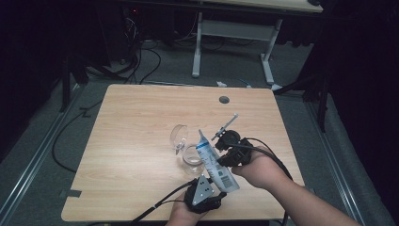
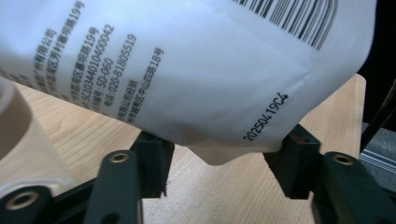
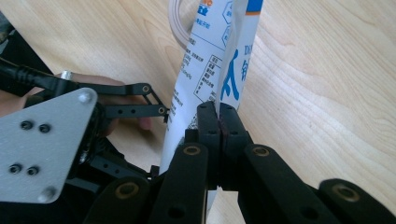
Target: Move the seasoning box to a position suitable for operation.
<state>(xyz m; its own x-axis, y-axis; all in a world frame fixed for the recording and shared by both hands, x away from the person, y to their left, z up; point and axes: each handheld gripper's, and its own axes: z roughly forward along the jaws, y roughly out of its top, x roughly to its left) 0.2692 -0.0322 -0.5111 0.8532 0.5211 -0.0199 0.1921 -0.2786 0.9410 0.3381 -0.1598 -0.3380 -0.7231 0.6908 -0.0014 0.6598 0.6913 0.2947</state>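
A white pouch (image 1: 214, 162) with blue print and a barcode stands tilted over the table's near right part. My right gripper (image 1: 215, 153) is shut on the pouch's thin side edge, and in the right gripper view its pads (image 3: 218, 116) pinch the pouch (image 3: 205, 60) flat. From below, my left gripper (image 1: 217, 188) reaches to the pouch's bottom. In the left gripper view the pouch (image 2: 187, 70) hangs with its lower fold between the jaws of my left gripper (image 2: 222, 158), with gaps beside the fold. The left gripper (image 3: 156, 99) sits left of the pouch.
Two clear glasses sit just left of the pouch: one on its side (image 1: 179, 136), one upright (image 1: 190, 157). A thin pale rod (image 1: 228, 123) lies beyond the right gripper. The wooden table (image 1: 141, 117) has a cable hole (image 1: 224, 100) at the back. Another desk stands behind.
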